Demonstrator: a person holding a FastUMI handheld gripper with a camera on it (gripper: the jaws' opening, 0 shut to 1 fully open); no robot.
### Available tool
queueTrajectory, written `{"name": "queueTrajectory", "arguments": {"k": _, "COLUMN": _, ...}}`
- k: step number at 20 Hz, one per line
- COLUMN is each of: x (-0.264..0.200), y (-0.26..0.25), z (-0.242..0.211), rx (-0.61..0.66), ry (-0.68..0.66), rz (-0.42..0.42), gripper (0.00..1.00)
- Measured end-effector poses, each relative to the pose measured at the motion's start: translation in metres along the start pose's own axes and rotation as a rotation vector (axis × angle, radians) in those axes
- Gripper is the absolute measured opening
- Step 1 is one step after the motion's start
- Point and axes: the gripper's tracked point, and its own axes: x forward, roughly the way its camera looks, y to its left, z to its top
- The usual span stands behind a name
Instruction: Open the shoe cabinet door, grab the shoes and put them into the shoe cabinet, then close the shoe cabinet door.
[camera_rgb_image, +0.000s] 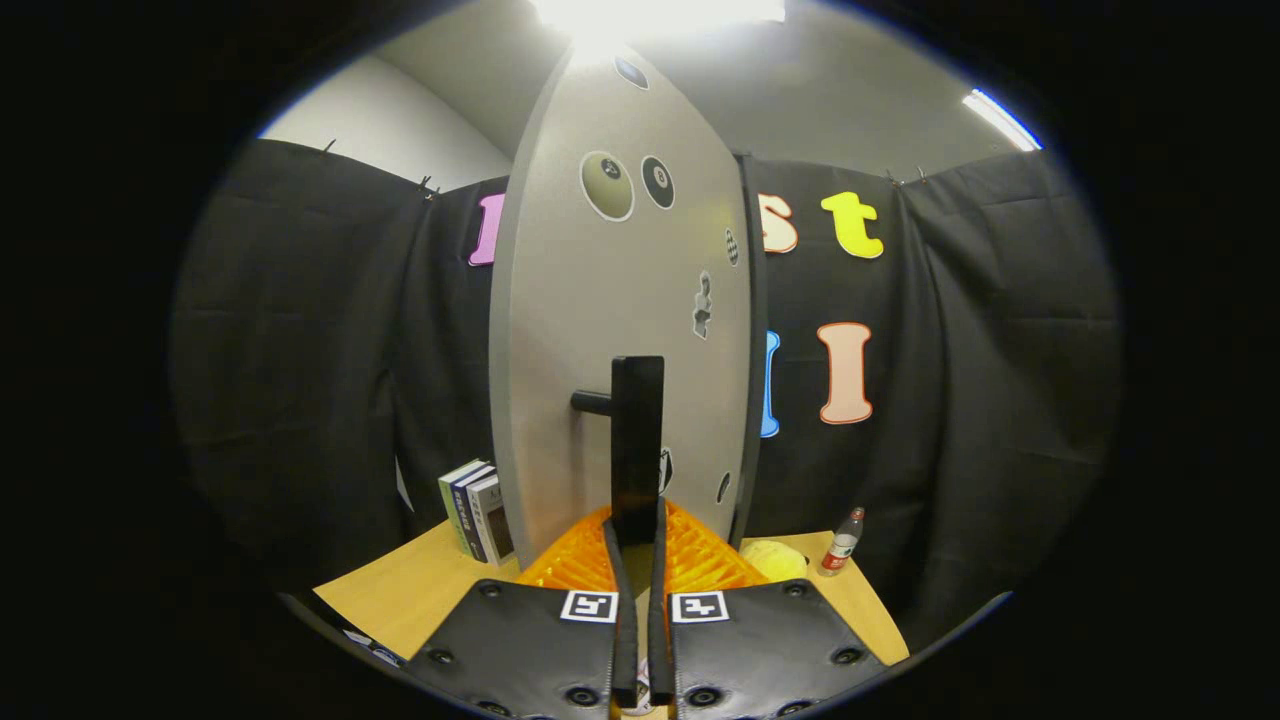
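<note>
Gripper (637, 535) upright, fingers (618, 570) nearly closed, clamped on door handle (637, 440) betw them

Your picture was lit mainly from above: a ceiling light (660, 12) at the top centre burned out to pure white and spilled glare down onto the top of the cabinet door (620, 300). A second strip light (1000, 118) showed at the upper right. The door's face was evenly bright, while the black cloth wall (300, 350) on both sides stayed dim, its folds barely readable. The fisheye lens bowed the door's straight edges outward and curved the table (400, 600) at the lower left. The centre was sharp; your gripper (636, 560), its fingers pressed onto the dark handle (637, 450), looked slightly soft at the bottom.
</note>
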Motion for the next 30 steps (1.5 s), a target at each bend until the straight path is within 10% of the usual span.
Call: {"name": "queueTrajectory", "arguments": {"k": 30, "x": -0.024, "y": -0.126, "z": 0.004, "rx": 0.047, "ry": -0.083, "rz": 0.097, "gripper": 0.08}}
